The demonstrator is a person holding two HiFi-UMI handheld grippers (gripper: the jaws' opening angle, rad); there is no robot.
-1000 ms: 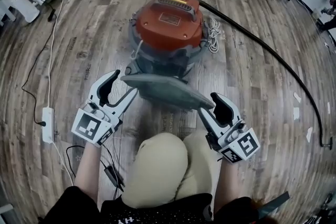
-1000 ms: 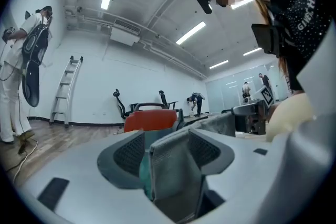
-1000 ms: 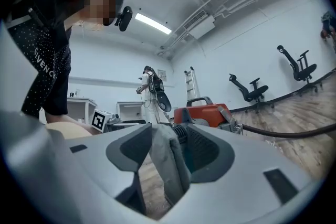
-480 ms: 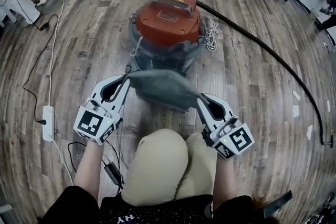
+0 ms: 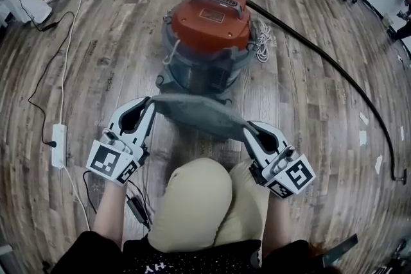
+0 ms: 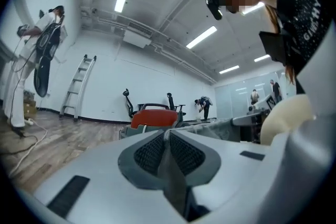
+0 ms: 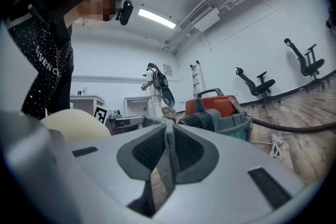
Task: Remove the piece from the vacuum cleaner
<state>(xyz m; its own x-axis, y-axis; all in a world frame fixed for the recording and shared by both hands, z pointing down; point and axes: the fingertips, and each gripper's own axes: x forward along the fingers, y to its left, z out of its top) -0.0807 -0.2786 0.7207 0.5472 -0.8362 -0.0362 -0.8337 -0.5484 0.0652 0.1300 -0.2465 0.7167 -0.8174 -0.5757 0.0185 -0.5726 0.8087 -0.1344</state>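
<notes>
while clamped at both ends, grey piece is held just in front of vacuum cleaner

as seen from the head view, the grey piece (image 5: 196,113) is stretched crosswise between the two grippers, just in front of the vacuum cleaner (image 5: 209,35) and above the wooden floor (image 5: 115,48). its left end is pinched by the left gripper (image 5: 149,102), and its right end by the right gripper (image 5: 247,128). in the left gripper view, the jaws are seen clenched on a thin grey edge of the piece, with only that edge between the pads. the same is shown in the right gripper view, where the jaws are pressed together on the other thin edge. the piece's far edge lies close to the vacuum cleaner's grey base; whether the two touch cannot be told. the vacuum cleaner, red on top, is stood upright on the floor. a black hose (image 5: 321,54) is run from its right side in a long curve across the floor. a coiled white cord (image 5: 262,42) is laid just beside the vacuum cleaner on the right. a white power strip (image 5: 58,145) is laid on the floor well to the left. the person's knees (image 5: 192,202) are seen below the piece, between the two grippers.
</notes>
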